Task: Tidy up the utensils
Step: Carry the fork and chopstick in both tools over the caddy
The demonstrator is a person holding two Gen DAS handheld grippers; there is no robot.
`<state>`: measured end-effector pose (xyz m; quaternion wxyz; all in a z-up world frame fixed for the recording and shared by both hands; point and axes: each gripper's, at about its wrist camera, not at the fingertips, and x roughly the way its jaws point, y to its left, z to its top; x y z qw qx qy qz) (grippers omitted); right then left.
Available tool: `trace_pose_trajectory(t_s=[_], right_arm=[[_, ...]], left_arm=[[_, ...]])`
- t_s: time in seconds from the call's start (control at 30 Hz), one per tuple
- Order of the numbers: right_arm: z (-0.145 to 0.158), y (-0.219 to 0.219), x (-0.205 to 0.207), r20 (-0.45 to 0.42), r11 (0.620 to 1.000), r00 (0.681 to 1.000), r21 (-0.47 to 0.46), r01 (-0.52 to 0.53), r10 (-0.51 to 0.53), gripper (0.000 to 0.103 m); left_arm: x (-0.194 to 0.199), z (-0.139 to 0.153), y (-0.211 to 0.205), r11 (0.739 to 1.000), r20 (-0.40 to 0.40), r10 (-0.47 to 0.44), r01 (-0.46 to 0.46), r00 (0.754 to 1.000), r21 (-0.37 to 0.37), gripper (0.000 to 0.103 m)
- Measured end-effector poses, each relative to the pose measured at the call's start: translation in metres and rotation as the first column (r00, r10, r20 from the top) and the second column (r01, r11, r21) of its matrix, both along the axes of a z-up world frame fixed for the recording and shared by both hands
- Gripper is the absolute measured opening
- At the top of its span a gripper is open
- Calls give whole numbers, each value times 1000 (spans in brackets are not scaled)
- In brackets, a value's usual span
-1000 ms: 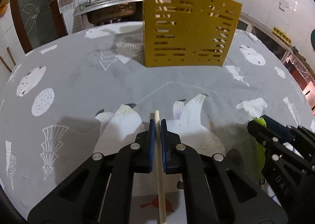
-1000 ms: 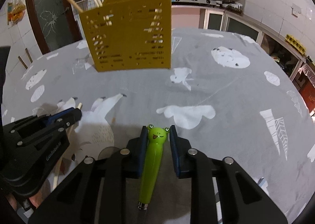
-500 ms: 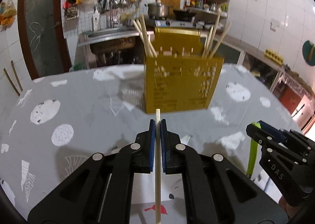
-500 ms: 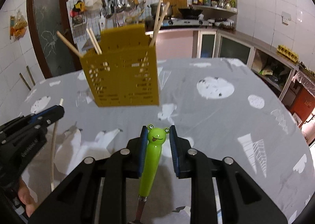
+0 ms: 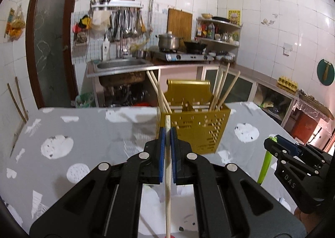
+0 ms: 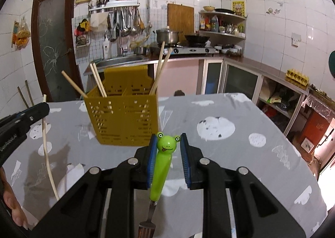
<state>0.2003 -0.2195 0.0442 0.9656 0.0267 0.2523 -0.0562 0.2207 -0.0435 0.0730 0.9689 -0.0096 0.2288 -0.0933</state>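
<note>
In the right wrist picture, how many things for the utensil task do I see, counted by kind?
yellow utensil holder: 1
chopsticks: 6 (5 in the holder, 1 in the left hand-held gripper)
frog-handled fork: 1
Total: 8

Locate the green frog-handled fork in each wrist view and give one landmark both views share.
Left wrist view: the green frog-handled fork is at the right edge, hanging from the right tongs.
Right wrist view: it is at centre bottom, frog head up, prongs down.
Shared landmark: the yellow perforated plastic utensil holder on the table.
</note>
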Motion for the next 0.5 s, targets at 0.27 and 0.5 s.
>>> trace_pose_trajectory(t_s=[0.27,0.5], right_arm=[[16,-1,-1,59,1000,998,-5,6,-6,23],[20,-5,-3,93,1000,996,-2,11,-10,23]], left_arm=[[-4,11,3,1000,74,17,-17,997,1,4],[-6,16,7,999,113,33,-34,993,0,4]])
